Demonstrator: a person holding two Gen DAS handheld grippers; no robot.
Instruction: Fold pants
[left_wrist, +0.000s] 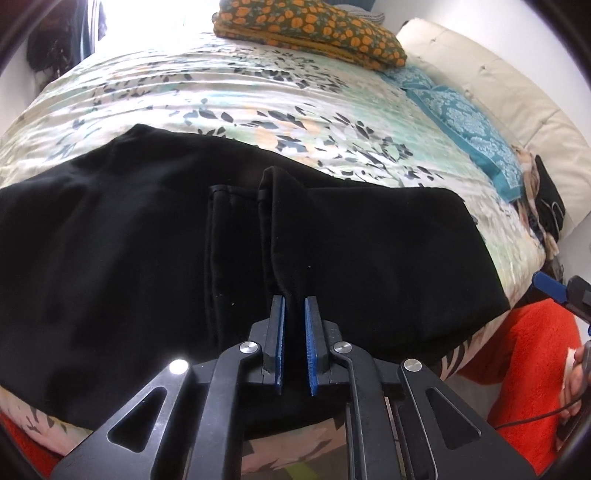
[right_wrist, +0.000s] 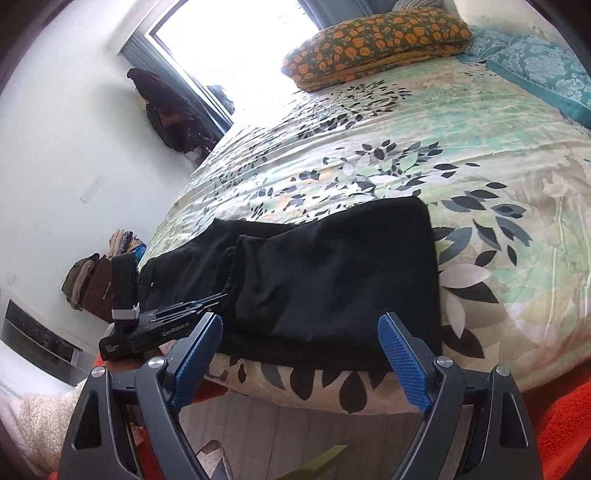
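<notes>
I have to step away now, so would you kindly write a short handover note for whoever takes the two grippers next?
Left gripper: jaws closed on a raised fold of the black pants near the bed's front edge.
Right gripper: open, holding nothing, hovering off the front edge of the bed.
Pants: lying across the floral bedspread, already folded over at least once, one layer lapped on another.
Left to do: probably carry the pinched fold across for the next fold, then smooth the stack flat.
</notes>
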